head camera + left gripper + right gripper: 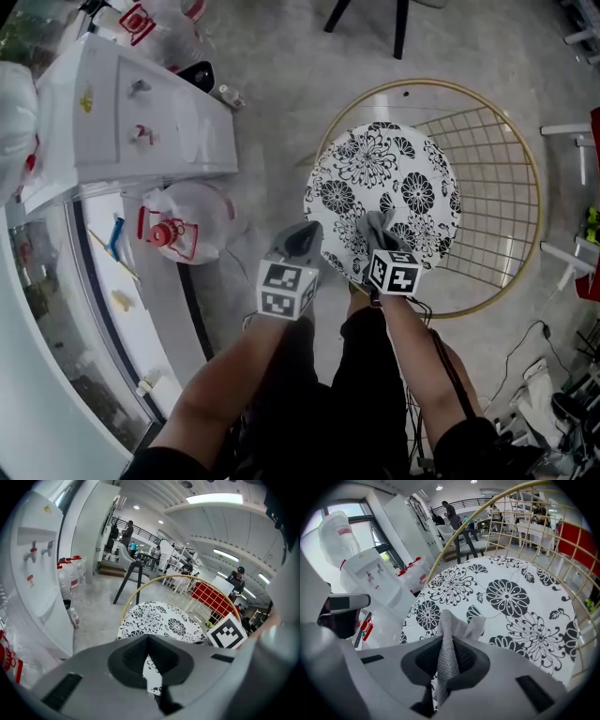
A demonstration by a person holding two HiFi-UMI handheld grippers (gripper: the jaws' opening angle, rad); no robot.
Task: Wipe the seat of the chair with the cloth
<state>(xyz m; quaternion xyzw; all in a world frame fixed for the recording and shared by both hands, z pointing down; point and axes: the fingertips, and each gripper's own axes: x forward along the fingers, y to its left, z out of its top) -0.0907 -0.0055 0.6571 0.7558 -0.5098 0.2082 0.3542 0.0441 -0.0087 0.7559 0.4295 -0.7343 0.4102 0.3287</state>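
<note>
My right gripper is pinching the grey mesh cloth on the round black-and-white floral chair seat; left gripper looks closed, empty.

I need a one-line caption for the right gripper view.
Right claw pinches a grey cloth over the floral chair seat.

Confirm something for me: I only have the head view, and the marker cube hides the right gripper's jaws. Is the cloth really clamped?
Observer: Yes. The right gripper view shows the right gripper shut on the cloth, with a fold sticking out past the jaws over the seat.
Operator: And the left gripper?
Observer: The left gripper is closed to a slit with nothing in it; only seat pattern shows through.
Operator: Anyone close by?
Observer: People stand only in the background, beyond the seat.
</note>
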